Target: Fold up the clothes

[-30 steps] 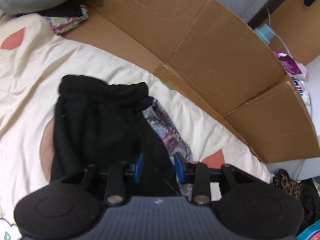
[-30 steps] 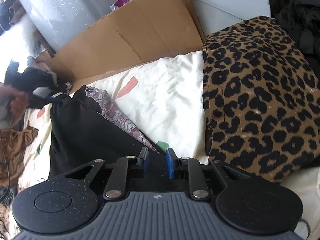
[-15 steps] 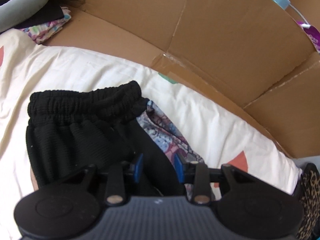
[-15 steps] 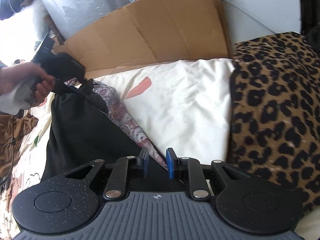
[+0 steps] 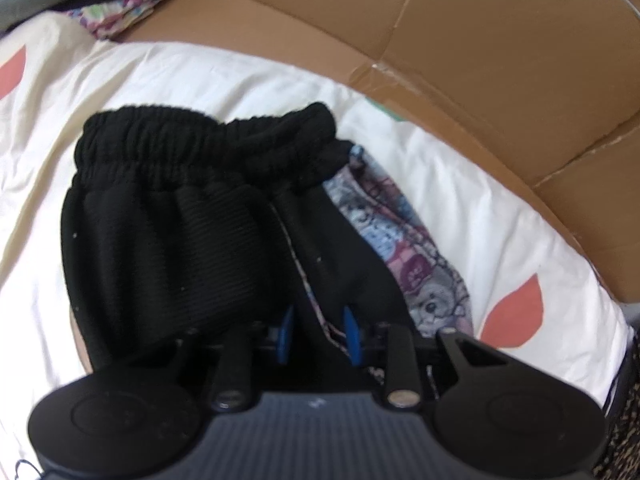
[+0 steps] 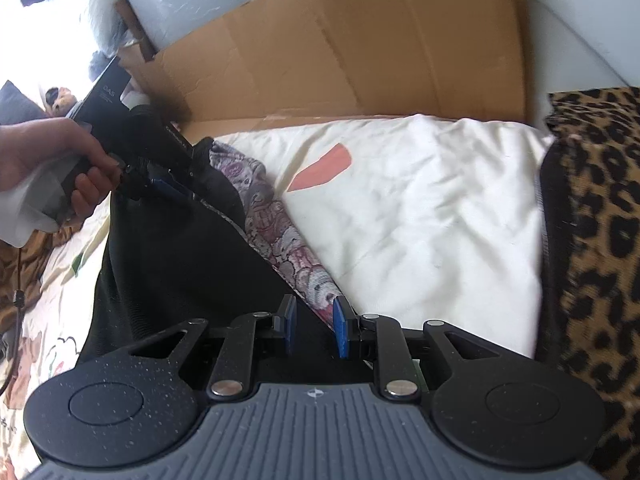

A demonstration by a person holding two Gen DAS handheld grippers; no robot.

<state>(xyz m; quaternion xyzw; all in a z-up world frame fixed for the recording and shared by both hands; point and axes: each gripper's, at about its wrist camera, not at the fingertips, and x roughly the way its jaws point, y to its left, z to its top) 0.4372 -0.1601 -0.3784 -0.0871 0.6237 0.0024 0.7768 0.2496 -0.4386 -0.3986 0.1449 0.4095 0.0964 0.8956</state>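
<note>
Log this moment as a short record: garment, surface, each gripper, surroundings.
garment: black shorts with gathered waistband, patterned lining showing along one edge
surface: cream bedsheet with orange shapes
left gripper: jaws closing, black fabric edge between them
right gripper: shut on the shorts' edge
left hand: seen from the right wrist view, holding its gripper at the far end of the shorts
surroundings: cardboard behind; leopard-print fabric beside the sheet
</note>
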